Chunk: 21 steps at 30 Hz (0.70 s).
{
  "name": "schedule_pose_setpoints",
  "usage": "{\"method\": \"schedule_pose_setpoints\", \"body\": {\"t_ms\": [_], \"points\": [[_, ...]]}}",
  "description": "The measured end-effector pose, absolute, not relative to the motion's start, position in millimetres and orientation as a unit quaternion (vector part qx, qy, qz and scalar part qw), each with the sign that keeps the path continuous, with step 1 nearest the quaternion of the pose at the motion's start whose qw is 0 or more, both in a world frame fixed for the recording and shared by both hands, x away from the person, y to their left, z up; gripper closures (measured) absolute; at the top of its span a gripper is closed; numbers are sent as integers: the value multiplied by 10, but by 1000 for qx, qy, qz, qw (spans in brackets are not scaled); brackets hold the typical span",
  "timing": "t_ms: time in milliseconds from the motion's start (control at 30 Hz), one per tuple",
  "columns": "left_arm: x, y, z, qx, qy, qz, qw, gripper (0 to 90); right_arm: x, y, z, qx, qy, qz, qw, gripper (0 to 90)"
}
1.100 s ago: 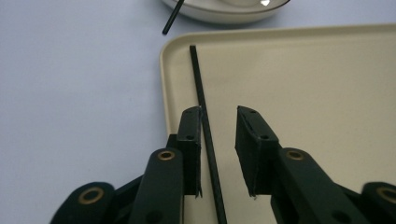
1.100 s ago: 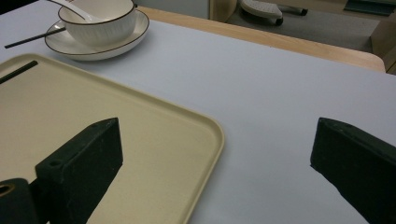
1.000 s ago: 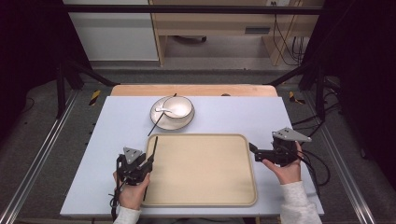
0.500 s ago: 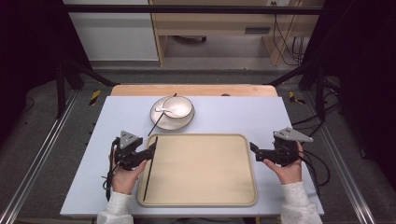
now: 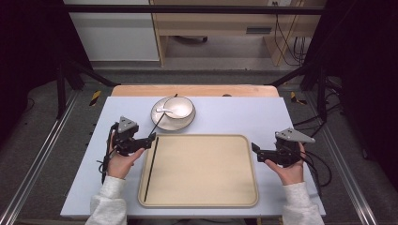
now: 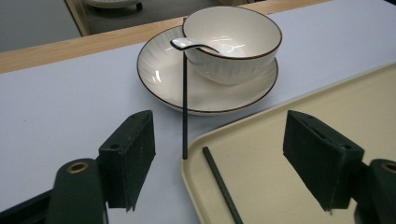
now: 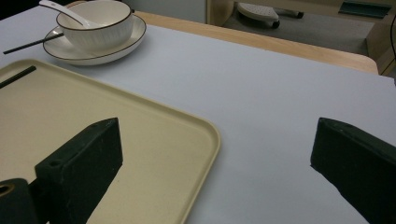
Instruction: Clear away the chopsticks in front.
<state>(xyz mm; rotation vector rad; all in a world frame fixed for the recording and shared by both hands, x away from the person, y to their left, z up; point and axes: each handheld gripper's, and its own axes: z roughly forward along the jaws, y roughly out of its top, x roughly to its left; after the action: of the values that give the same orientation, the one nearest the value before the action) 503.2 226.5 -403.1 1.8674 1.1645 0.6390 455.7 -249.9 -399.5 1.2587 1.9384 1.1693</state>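
The left gripper (image 5: 151,139), at centre left, has just been opening; nothing is held. One chopstick (image 5: 150,168) is laid on the tray (image 5: 206,199). The right gripper (image 5: 254,149) is held open.

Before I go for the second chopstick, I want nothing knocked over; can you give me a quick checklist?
1. Left gripper open, its jaws just opened, nothing between them: ok.
2. First chopstick lying flat in the tray, along its left edge: ok.
3. Second chopstick reachable, leaning on the plate, its near end down on the table by the tray corner: ok.
4. Bowl seated on the plate, spoon resting in it: ok.
5. Right gripper open and off to the tray's right side: ok.
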Motion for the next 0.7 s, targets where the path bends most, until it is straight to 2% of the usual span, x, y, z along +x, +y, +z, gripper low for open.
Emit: {"method": "schedule_pose_setpoints", "body": {"t_ms": [500, 700], "points": [[5449, 2300, -4077, 774, 449, 251, 371, 251, 4593, -2481, -4018, 468, 723, 429, 272, 30], [5633, 2248, -4098, 784, 443, 255, 351, 299, 4607, -2463, -4032, 467, 726, 426, 272, 34]]}}
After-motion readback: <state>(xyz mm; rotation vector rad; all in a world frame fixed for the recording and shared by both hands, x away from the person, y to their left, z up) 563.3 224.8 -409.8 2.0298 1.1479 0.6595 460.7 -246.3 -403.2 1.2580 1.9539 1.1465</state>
